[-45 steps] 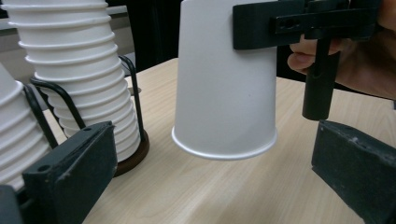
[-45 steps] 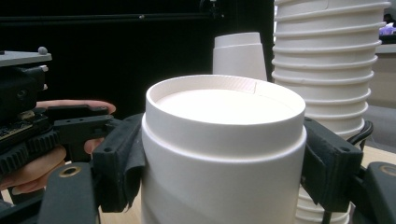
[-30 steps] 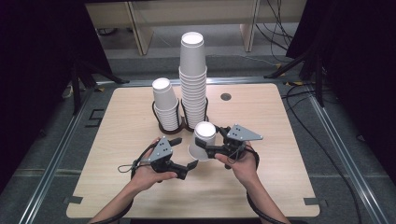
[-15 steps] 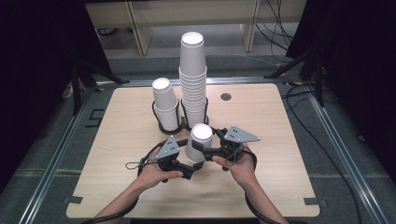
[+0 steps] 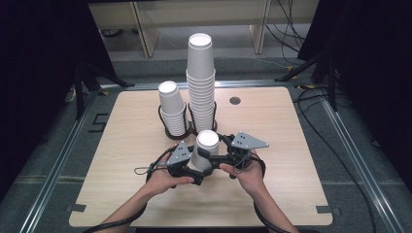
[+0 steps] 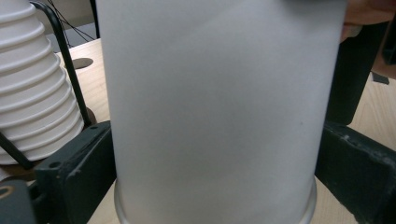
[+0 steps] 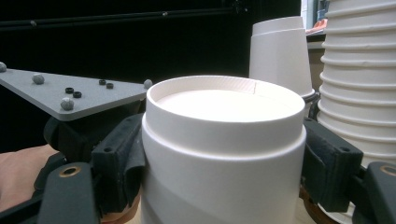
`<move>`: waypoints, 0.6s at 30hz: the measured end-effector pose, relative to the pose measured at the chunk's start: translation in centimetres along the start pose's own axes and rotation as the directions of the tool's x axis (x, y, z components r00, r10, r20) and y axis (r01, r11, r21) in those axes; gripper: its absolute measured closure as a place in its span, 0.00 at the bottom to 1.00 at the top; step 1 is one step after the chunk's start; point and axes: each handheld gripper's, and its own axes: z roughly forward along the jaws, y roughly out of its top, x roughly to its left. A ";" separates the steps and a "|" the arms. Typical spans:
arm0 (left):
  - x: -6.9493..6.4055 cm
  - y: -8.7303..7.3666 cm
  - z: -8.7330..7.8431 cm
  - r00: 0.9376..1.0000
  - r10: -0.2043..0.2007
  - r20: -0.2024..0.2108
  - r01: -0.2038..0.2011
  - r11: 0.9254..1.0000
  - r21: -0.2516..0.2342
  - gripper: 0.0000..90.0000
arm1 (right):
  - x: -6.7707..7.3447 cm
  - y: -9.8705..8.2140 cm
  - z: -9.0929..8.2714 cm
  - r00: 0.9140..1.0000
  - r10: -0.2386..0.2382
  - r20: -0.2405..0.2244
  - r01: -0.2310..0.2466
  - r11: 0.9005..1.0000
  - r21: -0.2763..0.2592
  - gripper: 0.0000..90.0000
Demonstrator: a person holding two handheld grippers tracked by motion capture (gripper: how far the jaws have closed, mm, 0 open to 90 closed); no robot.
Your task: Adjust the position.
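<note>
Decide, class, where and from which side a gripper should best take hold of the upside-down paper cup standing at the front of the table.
Grip the upside-down cup across its side wall, below the raised base ring, coming in level from the side. It stands upright, its tapered wall is round and smooth, and opposite jaws can span it. Squeeze gently; thin paper probably dents.

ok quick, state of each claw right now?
Left claw: jaws either side of the inverted paper cup, just been closing; contact cannot be told.
Right claw: shut on the same cup near its top.
</note>
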 end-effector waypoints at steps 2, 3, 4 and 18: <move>0.1 0.0 0.0 1.000 0.007 -0.001 -0.007 1.000 0.000 0.05 | 0.1 0.0 0.0 1.000 0.016 0.001 -0.016 1.000 0.004 0.28; 0.1 0.0 -0.1 1.000 0.019 -0.004 -0.019 1.000 0.006 0.05 | 0.1 0.0 0.0 1.000 0.016 0.001 -0.016 1.000 0.004 0.28; 0.1 0.0 -0.1 1.000 0.021 -0.002 -0.021 1.000 0.002 0.05 | 0.0 0.0 0.0 1.000 0.011 0.003 -0.011 1.000 0.004 0.28; 0.4 0.4 -0.6 0.998 0.058 -0.021 -0.058 0.998 0.021 0.14 | -0.1 0.1 -0.1 1.000 0.025 0.009 -0.025 1.000 0.005 0.27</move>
